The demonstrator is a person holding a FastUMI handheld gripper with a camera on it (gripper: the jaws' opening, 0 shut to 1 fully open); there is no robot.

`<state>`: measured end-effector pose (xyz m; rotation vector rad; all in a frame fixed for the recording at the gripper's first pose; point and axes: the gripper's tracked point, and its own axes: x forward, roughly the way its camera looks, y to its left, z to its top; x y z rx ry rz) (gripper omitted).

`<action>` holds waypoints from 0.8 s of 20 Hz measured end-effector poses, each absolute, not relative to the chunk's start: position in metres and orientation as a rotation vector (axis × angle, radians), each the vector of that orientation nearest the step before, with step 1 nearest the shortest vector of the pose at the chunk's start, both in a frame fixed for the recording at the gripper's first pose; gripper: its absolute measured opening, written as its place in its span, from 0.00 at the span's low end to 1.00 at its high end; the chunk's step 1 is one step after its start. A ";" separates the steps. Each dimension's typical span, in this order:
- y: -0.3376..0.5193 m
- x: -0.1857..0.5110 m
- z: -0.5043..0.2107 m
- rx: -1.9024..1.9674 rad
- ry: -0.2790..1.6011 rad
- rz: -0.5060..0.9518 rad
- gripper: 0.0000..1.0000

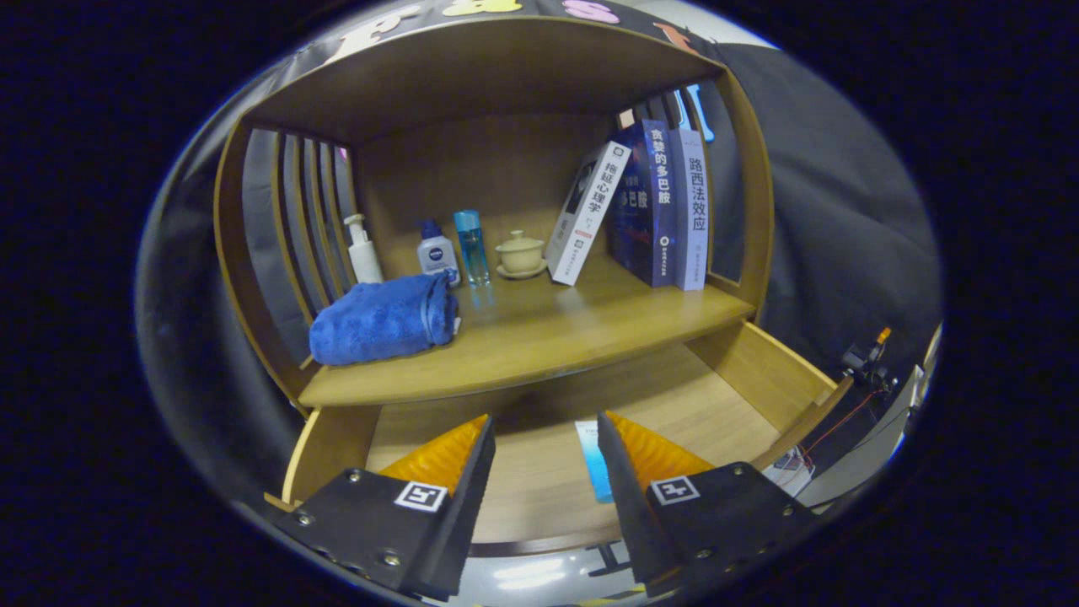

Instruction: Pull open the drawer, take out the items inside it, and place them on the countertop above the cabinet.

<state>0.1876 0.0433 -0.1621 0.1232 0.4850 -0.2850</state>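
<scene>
i see my claw (pixel 544 438) at the bottom center of the frame, released, with its two fingers (pixel 455 459) well apart and nothing between them. under the fingers is the drawer (pixel 759 371), pulled open, and its wooden floor fills the lower middle of the frame. inside the drawer lies a flat light blue item (pixel 593 459), just beside the right finger and partly hidden by it; i cannot tell what it is exactly. above the drawer, in the middle of the frame, is the bench (pixel 548 333) of the cabinet. on its left part lies a rolled blue towel (pixel 383 319). behind the towel stand a white pump bottle (pixel 364 251), a small white bottle with blue cap (pixel 437 251), and a tall blue bottle (pixel 472 246). near them to the right is a cream lidded cup (pixel 520 253) on a saucer. at the upper right of the bench stand three books (pixel 657 206), the left one tilted against the others.
</scene>
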 end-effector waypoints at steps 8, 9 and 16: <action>0.042 0.189 -0.186 0.120 0.588 -0.314 0.73; 0.040 0.189 -0.191 0.111 0.611 -0.321 0.73; 0.030 0.188 -0.226 0.078 0.829 -0.400 0.73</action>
